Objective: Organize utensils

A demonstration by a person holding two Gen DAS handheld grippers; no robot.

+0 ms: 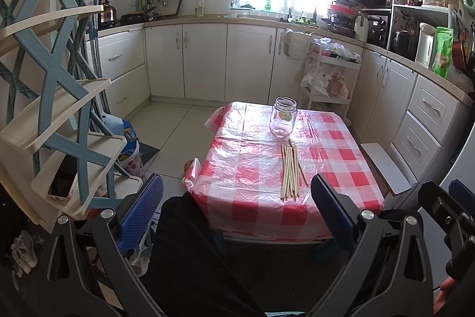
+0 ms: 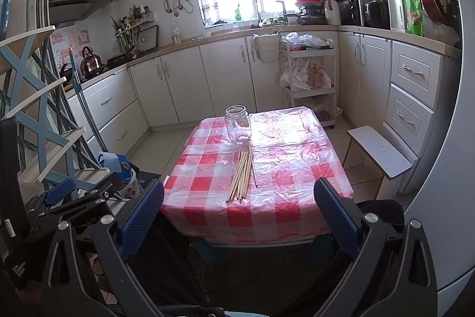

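Note:
A bundle of several wooden chopsticks [image 1: 291, 173] [image 2: 242, 174] lies flat on a small table with a red-and-white checked cover [image 1: 243, 168] [image 2: 285, 168]. Just behind the chopsticks stands an empty clear glass jar [image 1: 283, 117] [image 2: 237, 124], upright and without a lid. My left gripper [image 1: 237, 213] hangs open before the table's near edge, nothing between its blue fingers. My right gripper [image 2: 239, 216] is also open and empty, short of the near edge. In the left wrist view the right gripper [image 1: 445, 216] shows at the far right.
A blue-and-cream shelf rack [image 1: 59, 97] stands close on the left. A white stool [image 2: 380, 150] sits right of the table. White cabinets [image 2: 225, 73] and a cluttered counter ring the room, with a white trolley [image 2: 308, 79] behind the table. Bags lie on the floor at left [image 1: 127, 150].

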